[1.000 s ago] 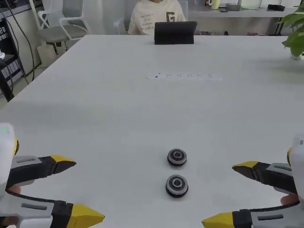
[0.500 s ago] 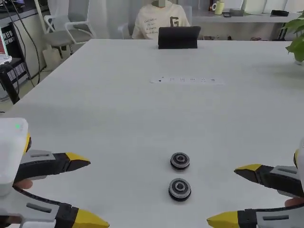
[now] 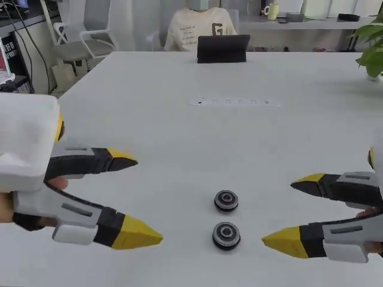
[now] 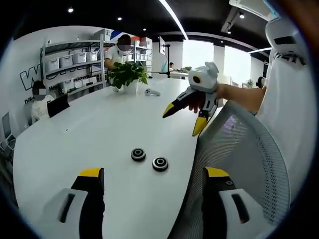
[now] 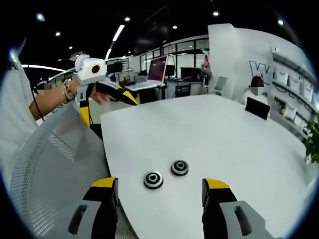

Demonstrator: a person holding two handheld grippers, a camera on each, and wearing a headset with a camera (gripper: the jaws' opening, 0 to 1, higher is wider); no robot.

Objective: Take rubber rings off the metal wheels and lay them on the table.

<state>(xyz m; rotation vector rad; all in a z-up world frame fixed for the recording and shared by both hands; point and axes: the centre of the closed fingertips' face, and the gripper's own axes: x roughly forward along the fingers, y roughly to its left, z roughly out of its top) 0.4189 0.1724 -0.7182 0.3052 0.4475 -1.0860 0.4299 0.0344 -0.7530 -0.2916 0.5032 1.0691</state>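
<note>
Left claw (image 3: 146, 199): jaws wide apart, holding nothing, over bench (image 3: 179, 131), left of two metal wheels. Right claw (image 3: 277, 211): spread too, empty, right of them. Near wheel (image 3: 226, 235) and far wheel (image 3: 226, 201) lie flat between claws, just apart, black rubber rings (image 3: 215, 237) still on. Readable: "G" on shirt (image 3: 200, 27) of person seated at far end behind dark screen (image 3: 222, 48). Since half second ago both claws came forward, level with wheels; wheels unmoved.
</note>
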